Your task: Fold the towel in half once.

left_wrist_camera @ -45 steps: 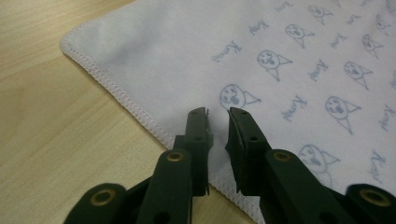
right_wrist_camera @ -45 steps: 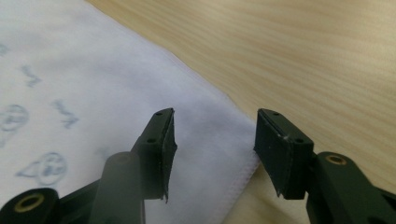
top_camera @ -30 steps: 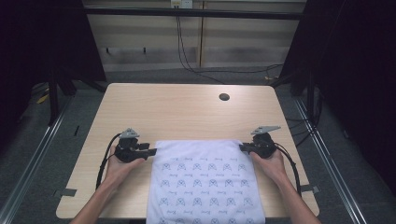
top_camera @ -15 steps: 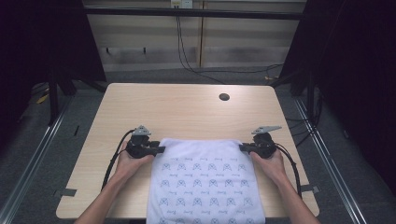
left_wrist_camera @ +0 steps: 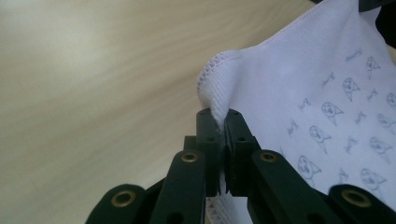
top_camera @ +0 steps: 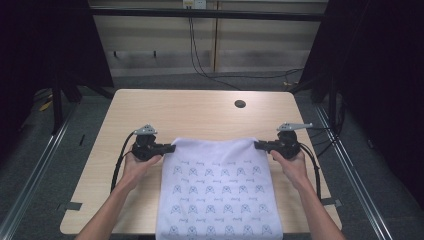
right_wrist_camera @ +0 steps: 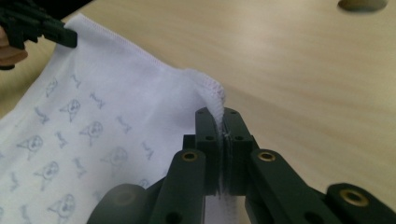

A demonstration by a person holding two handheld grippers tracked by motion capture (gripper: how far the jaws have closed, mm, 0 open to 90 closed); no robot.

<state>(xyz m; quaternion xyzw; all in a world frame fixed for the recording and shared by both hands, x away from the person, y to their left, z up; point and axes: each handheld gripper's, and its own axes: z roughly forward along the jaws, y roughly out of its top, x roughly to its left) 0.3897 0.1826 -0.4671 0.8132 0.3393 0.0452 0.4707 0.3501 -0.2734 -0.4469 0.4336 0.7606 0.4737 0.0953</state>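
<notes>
Now | both tongs pinch cloth corners | hole beyond, table

Wooden table (round hole near far edge); cables behind.

**Open tabletop beyond the cloth, dark posts at the sides**

The far half of the pale wooden table lies bare, so a hand could pass there freely; its one feature is a small round dark hole near the far right corner. The white printed cloth covers the near middle, with strips of bare wood on either side. Black frame posts and metal floor rails flank the table.
</notes>
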